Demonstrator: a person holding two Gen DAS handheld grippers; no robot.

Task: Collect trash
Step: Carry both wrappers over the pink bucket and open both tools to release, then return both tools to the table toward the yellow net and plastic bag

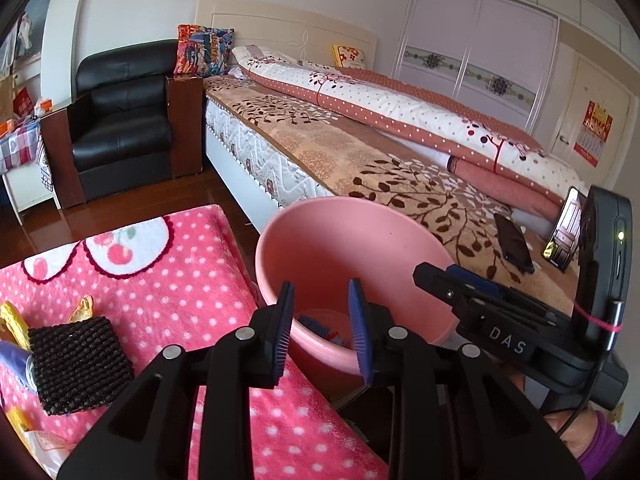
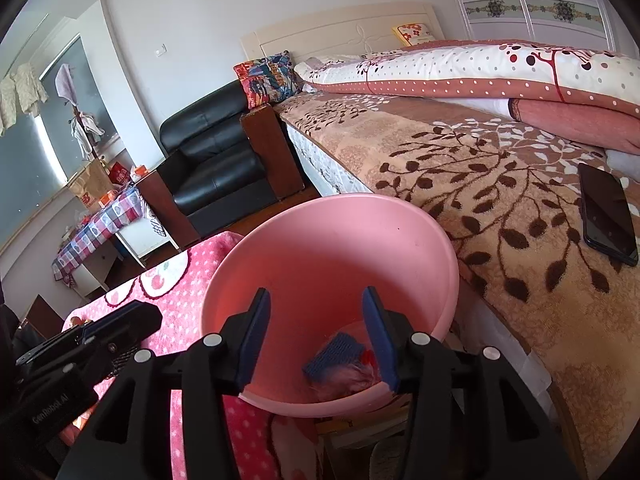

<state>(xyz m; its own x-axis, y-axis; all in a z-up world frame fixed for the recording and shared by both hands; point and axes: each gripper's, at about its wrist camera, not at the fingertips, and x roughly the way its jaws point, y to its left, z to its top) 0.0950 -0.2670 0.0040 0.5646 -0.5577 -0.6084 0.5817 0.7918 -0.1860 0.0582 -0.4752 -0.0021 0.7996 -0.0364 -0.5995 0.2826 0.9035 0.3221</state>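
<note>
Bedroom: bed (image 1: 360, 152) at right, pink dotted blanket (image 1: 192, 264) at left, pink bin (image 2: 332, 248) between them. Partly done, judging by contents: blue pad (image 2: 334, 354) and pink scraps already in bin. Still left on blanket: black pad (image 1: 78, 364), yellow wrappers (image 1: 14, 324). Left gripper (image 1: 322, 332) and right gripper (image 2: 320, 340) above bin, fingers apart, holding nothing.

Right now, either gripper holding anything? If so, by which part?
Nothing held. Left gripper and right gripper are both open and empty, poised over the pink bin; a blue scrap lies inside it.
</note>
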